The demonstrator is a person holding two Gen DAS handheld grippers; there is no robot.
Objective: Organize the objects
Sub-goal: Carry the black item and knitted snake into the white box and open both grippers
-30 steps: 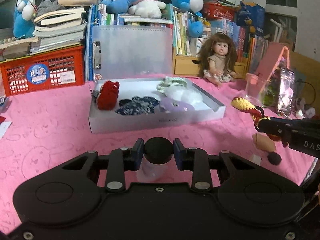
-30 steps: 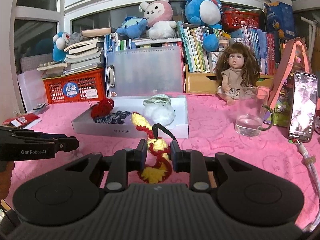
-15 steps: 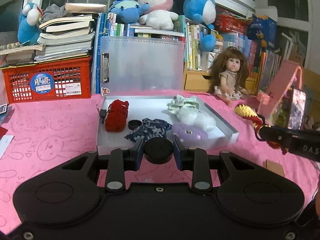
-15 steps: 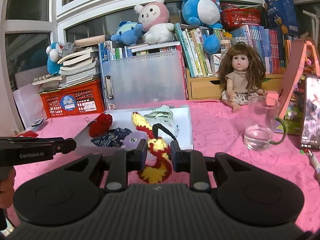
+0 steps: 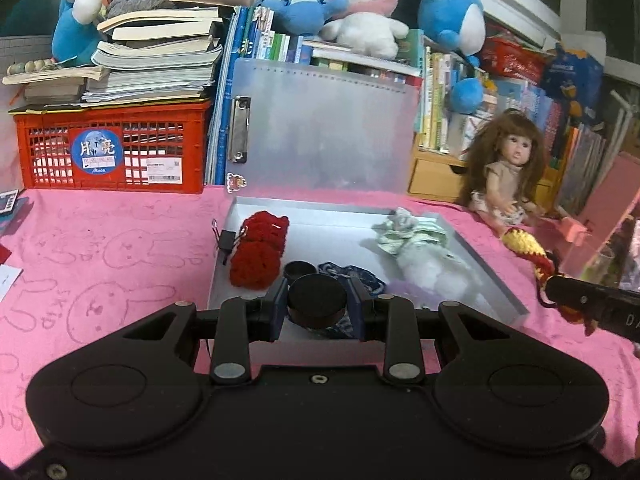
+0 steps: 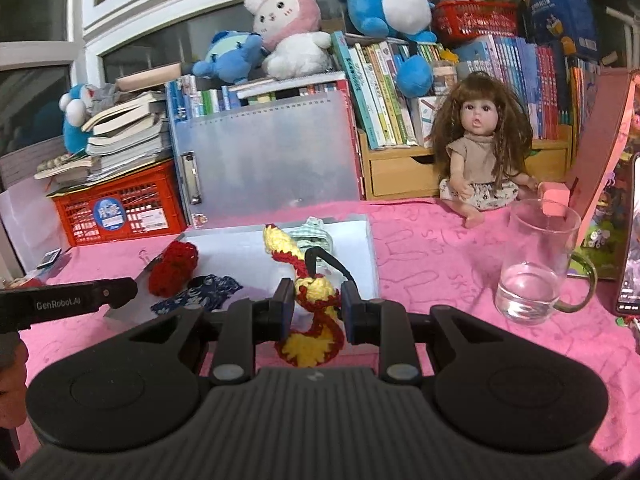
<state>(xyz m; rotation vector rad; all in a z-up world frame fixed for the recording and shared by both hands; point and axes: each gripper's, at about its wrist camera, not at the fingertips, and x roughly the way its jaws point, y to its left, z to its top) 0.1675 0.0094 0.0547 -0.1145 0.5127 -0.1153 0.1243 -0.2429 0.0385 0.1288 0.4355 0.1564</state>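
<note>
My left gripper point(image 5: 317, 307) is shut on a small black-capped jar point(image 5: 317, 304) and holds it over the near edge of the white tray point(image 5: 484, 264). The tray holds a red crochet piece point(image 5: 258, 254), a dark blue patterned cloth point(image 5: 356, 276), a white-and-green plush point(image 5: 420, 248) and a small black lid point(image 5: 299, 268). My right gripper point(image 6: 314, 308) is shut on a yellow-and-red crochet toy point(image 6: 312, 304) just before the tray's point(image 6: 370, 248) near right side. The toy also shows in the left wrist view point(image 5: 528, 252).
A pink cloth point(image 5: 100, 248) covers the table. A red crate point(image 5: 112, 148), a clear folder point(image 5: 320, 128), books and plush toys stand behind the tray. A doll point(image 6: 480, 148) sits at the back right. A glass mug with water point(image 6: 536, 268) and a phone point(image 6: 630, 240) stand right.
Both grippers have moved forward toward the tray with their objects. The left gripper with the jar has risen off the cloth and now hangs over the tray's near edge.
</note>
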